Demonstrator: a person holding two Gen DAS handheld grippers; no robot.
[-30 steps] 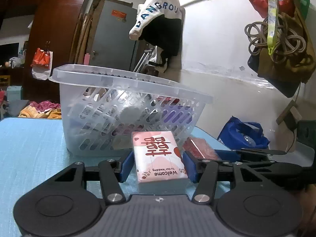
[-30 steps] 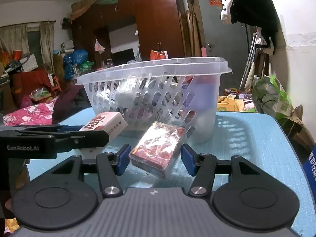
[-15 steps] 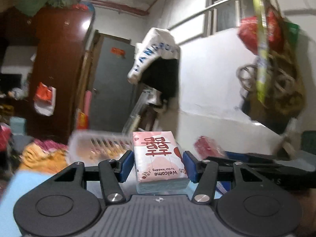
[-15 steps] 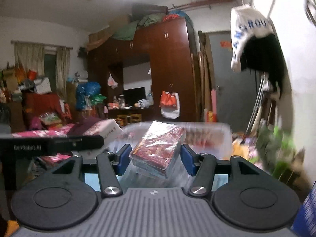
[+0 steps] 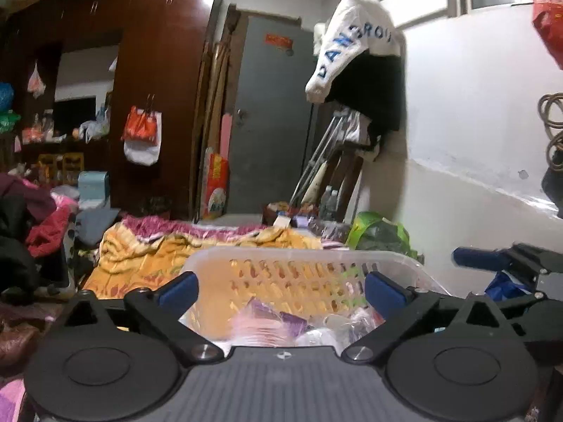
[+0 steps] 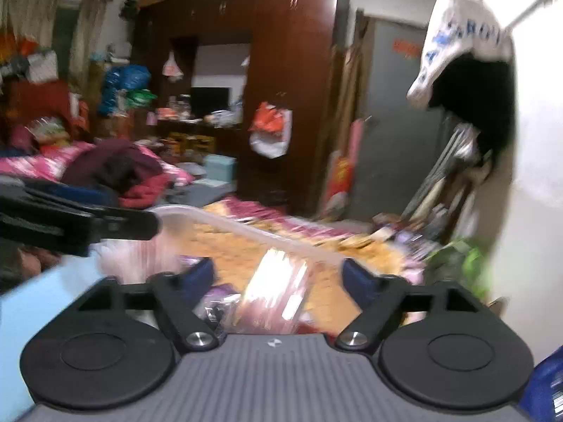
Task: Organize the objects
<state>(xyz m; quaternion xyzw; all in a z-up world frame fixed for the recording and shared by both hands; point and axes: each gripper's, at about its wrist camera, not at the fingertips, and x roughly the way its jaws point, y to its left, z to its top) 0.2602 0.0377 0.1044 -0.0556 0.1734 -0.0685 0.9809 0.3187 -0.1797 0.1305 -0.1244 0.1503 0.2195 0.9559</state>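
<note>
My left gripper (image 5: 281,290) is open and empty above the clear plastic basket (image 5: 306,258), which holds several packets, a purple one (image 5: 271,316) among them. The pink tissue pack it held is out of sight. My right gripper (image 6: 279,277) is open above the same basket (image 6: 225,221); the red shiny packet (image 6: 274,292) sits blurred between its spread fingers, apart from both pads, over the basket. The left gripper's body (image 6: 70,221) shows at the left of the right wrist view, the right gripper's finger (image 5: 492,258) at the right of the left wrist view.
The blue table top (image 6: 42,302) shows at the lower left of the right wrist view. Beyond the basket lie an orange blanket (image 5: 147,256), piles of clothes (image 6: 116,172), a brown wardrobe (image 5: 158,70) and a white wall (image 5: 475,140) on the right.
Both grippers have risen over the basket and opened. The left one has let go of the tissue pack; the right one has let go of the red packet, which is dropping.
</note>
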